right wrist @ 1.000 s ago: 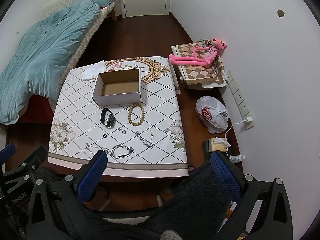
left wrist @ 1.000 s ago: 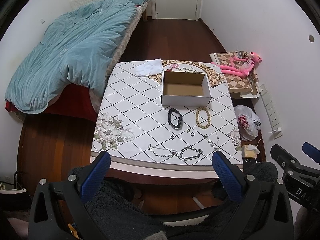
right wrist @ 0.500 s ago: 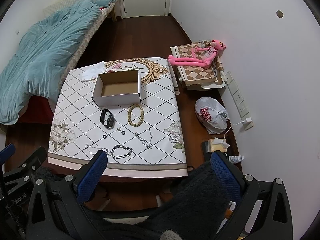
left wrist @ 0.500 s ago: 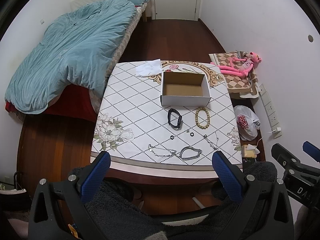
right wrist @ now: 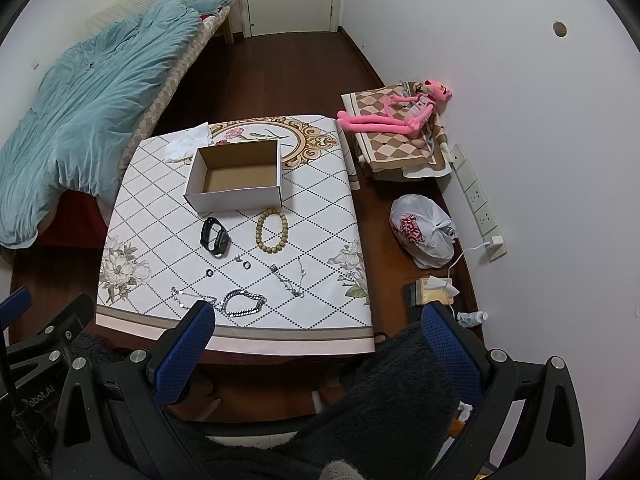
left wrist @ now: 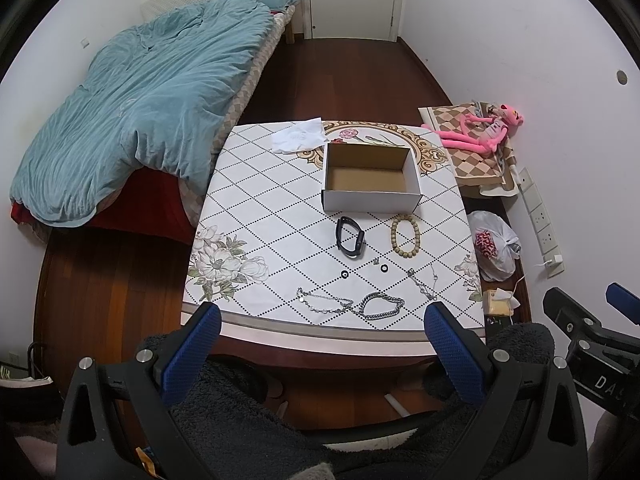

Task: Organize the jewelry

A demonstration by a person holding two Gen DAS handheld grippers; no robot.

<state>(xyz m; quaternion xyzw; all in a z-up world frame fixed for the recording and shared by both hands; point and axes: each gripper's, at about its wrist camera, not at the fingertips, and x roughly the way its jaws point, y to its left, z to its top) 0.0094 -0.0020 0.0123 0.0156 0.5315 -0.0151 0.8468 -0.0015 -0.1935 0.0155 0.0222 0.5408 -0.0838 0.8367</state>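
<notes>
While both grippers (left wrist: 320,344) (right wrist: 316,342) are held wide and empty short of the table (left wrist: 248,208), nothing is boxed yet: the jewelry is spread before the empty box (left wrist: 372,184). Thin chains (left wrist: 348,304) could easily get snagged together or dragged off the near edge.

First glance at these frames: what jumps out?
The open cardboard box sits empty at the table's far middle, with jewelry spread in front of it: a black band, a bead bracelet and silver chains near the front edge. A teal duvet fills the left; both grippers are open, holding nothing.
</notes>
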